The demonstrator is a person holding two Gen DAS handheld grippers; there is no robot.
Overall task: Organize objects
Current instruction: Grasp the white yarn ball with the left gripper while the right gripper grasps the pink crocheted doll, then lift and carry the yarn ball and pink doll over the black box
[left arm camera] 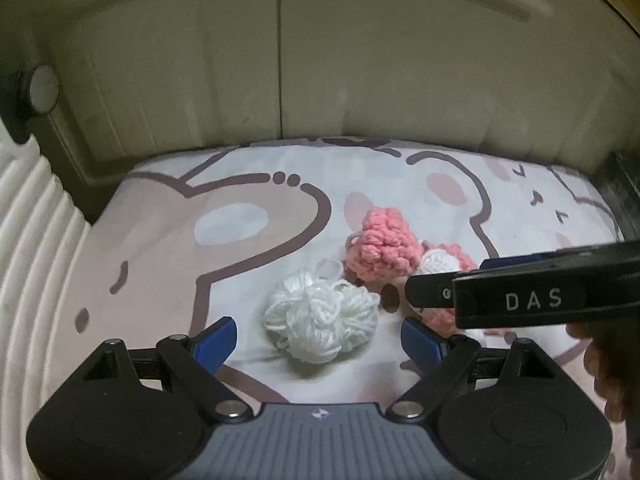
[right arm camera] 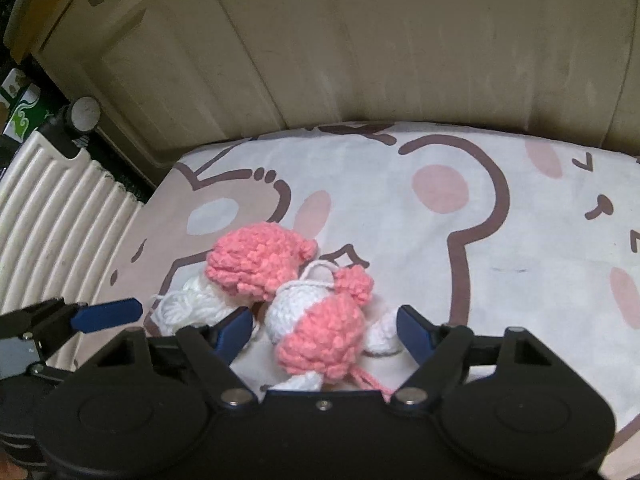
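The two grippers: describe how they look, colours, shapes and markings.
Both are alike. The left gripper has black linkage arms with silver pivot screws, rounded black housings, a ribbed grey centre plate bearing a small round emblem, and blue pads. The right gripper has the same black links, silver screws and blue pads, but a black centre. From the left wrist view its side reads "DAS" in white.

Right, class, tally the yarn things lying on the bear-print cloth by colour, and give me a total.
All white: 1, the loose yarn bundle
All pink: 1, the pink crocheted piece
Pink and white: 1, the crocheted toy
Total: 3
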